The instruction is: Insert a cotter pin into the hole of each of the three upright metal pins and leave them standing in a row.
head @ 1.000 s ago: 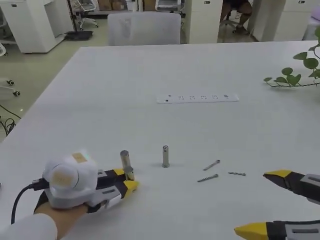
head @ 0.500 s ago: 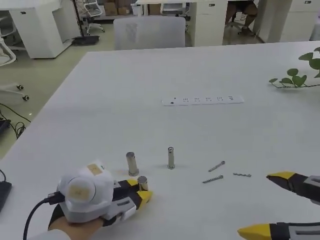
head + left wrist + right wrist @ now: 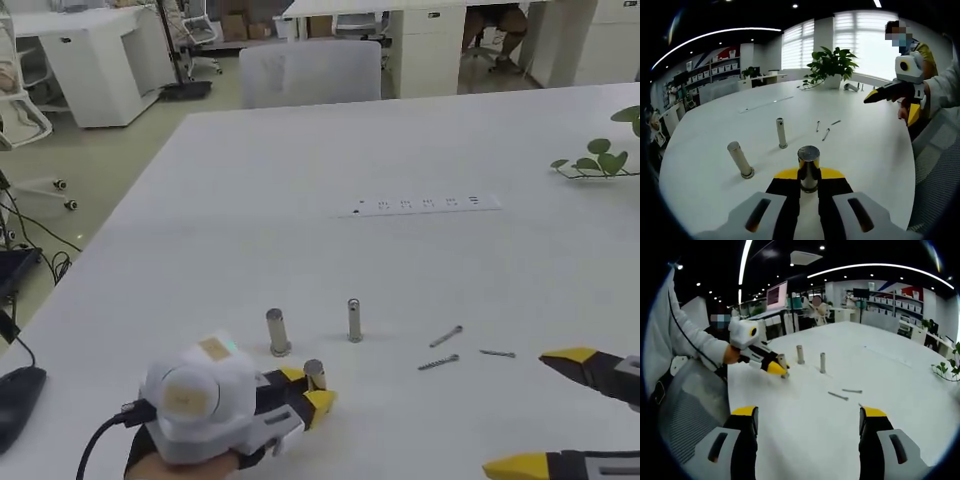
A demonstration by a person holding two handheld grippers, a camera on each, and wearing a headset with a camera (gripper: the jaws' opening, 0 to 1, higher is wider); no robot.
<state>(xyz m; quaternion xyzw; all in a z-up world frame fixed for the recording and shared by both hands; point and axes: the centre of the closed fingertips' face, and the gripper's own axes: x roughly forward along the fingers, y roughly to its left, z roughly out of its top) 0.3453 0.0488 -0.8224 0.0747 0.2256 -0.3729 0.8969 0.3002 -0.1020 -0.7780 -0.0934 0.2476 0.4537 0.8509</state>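
Observation:
My left gripper (image 3: 308, 388) is shut on a short upright metal pin (image 3: 314, 373) low over the white table, near its front edge. That held pin (image 3: 809, 166) stands between the jaws in the left gripper view. Two more metal pins (image 3: 277, 331) (image 3: 354, 319) stand just beyond it. Three cotter pins (image 3: 446, 336) (image 3: 440, 361) (image 3: 497, 353) lie loose to their right. My right gripper (image 3: 540, 410) hangs open at the lower right, short of the cotter pins, and holds nothing (image 3: 809, 415). The right gripper view has the left gripper (image 3: 767, 362) with its pin (image 3: 782, 365).
A white power strip (image 3: 425, 205) lies flat farther back on the table (image 3: 250, 200). A trailing green plant (image 3: 600, 155) sits at the right edge. A grey chair (image 3: 310, 70) stands behind the far edge. A cable (image 3: 100, 445) trails from the left gripper.
The left gripper has carried its pin to the right and slightly nearer me, away from the left standing pin. The head camera has shifted too. The right gripper stays open in place.

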